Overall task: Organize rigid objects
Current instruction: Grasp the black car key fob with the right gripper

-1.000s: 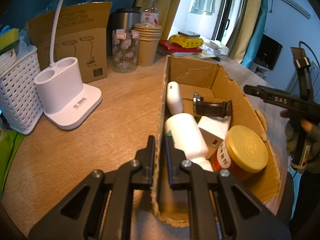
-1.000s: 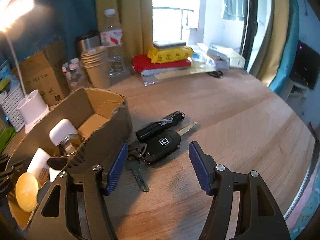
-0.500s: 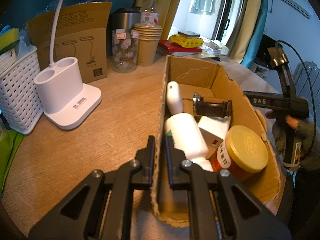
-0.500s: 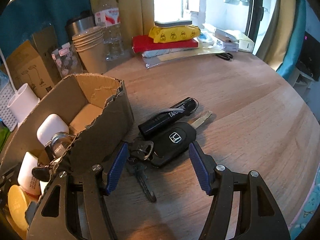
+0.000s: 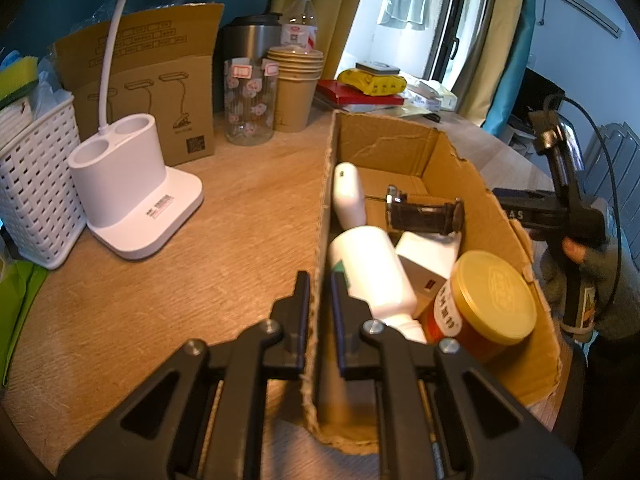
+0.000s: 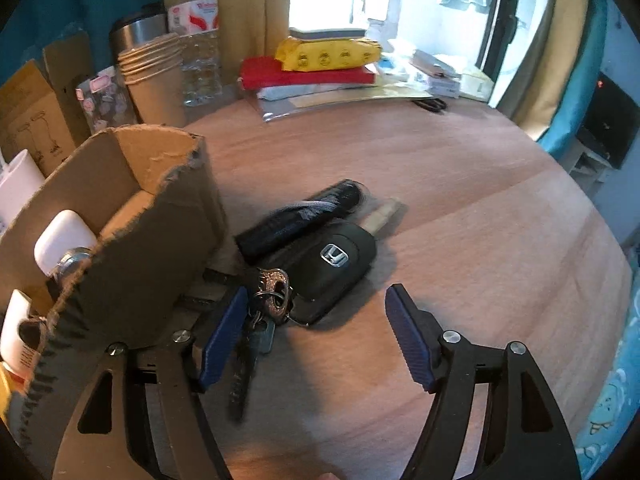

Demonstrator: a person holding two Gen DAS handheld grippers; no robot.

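brown corrugated cardboard, torn along its rim, is what we hold in our left gripper (image 5: 320, 300): its jaws are pressed nearly together on the near left wall of the open cardboard box (image 5: 448, 168), one finger outside and one inside. inside the box we see a white plastic bottle (image 5: 372, 276) lying on its side just past those jaws, an orange jar with a gold lid (image 5: 492, 296) at the box's near right corner, a small white carton (image 5: 428, 256) between them, a dark cylindrical vial with metal ends (image 5: 424, 216) lying across the middle, and a white rounded case (image 5: 348, 192) against the left wall.

on the wooden counter (image 6: 460, 200) just outside the box's right wall lie a black car key fob with a silver emblem (image 6: 332, 264), its key ring and flat keys (image 6: 264, 320), and a black cylindrical flashlight (image 6: 296, 220) touching the fob on the side away from us. our right gripper (image 6: 316, 336) has its blue-padded jaws spread wide, empty, with the key ring and the fob's near end between them.
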